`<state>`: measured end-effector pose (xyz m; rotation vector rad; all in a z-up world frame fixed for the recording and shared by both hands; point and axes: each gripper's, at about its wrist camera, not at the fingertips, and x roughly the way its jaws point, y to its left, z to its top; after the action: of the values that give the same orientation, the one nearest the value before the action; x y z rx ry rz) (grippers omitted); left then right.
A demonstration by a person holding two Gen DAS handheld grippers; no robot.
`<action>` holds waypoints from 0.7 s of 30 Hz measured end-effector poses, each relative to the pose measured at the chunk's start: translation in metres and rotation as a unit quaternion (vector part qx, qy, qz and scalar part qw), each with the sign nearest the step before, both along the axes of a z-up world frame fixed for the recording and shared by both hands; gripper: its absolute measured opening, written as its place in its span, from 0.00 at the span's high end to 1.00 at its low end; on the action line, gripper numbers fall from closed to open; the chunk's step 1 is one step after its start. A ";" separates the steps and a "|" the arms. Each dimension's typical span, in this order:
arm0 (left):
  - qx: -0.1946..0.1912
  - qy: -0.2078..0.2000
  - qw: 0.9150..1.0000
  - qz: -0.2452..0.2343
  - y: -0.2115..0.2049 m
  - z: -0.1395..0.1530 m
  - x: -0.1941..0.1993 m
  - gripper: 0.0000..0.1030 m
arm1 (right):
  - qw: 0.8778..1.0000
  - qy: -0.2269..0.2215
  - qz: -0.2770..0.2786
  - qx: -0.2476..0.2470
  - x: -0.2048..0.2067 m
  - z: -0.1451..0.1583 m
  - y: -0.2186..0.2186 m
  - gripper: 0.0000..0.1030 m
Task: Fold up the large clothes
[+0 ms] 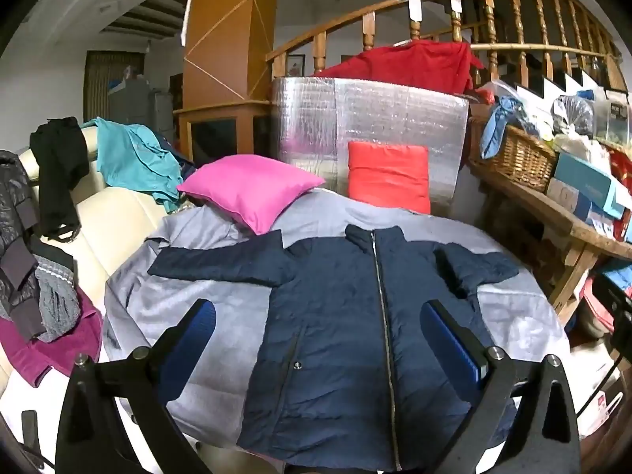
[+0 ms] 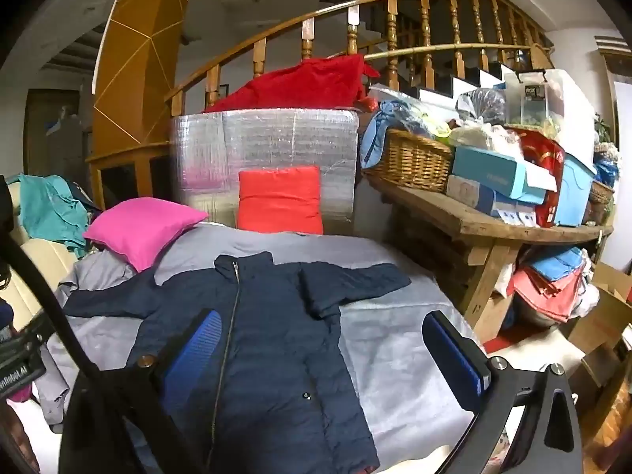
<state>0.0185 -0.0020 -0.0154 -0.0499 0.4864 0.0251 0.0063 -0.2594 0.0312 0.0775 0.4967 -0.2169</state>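
Note:
A navy padded jacket (image 1: pixel 339 316) lies flat, front up and zipped, on a grey sheet (image 1: pixel 189 308), with both sleeves spread out sideways. It also shows in the right wrist view (image 2: pixel 272 339) on the same sheet (image 2: pixel 395 339). My left gripper (image 1: pixel 318 328) is open and empty, held above the jacket's lower body. My right gripper (image 2: pixel 320 339) is open and empty, above the jacket's right side and the sheet beside it. Neither gripper touches the cloth.
A pink cushion (image 1: pixel 249 189) and a red cushion (image 1: pixel 389 175) lie behind the collar, before a silver-wrapped block (image 1: pixel 367 118). Loose clothes (image 1: pixel 43 260) pile on a cream sofa at left. A wooden bench (image 2: pixel 486 221) with a basket and boxes stands at right.

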 end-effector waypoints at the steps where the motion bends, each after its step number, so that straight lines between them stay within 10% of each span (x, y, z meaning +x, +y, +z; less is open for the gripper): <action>1: 0.002 0.003 1.000 -0.001 -0.001 -0.002 0.002 0.00 | 1.000 0.002 -0.001 0.001 0.003 -0.003 0.001 0.00; 21: 0.005 0.045 0.998 0.034 0.007 -0.024 0.072 0.00 | 0.999 0.043 0.017 0.012 0.083 -0.036 0.009 0.00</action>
<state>0.0901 0.0048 -0.0393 -0.0561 0.5749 0.0968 0.0892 -0.2501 -0.0053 0.0830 0.5850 -0.1818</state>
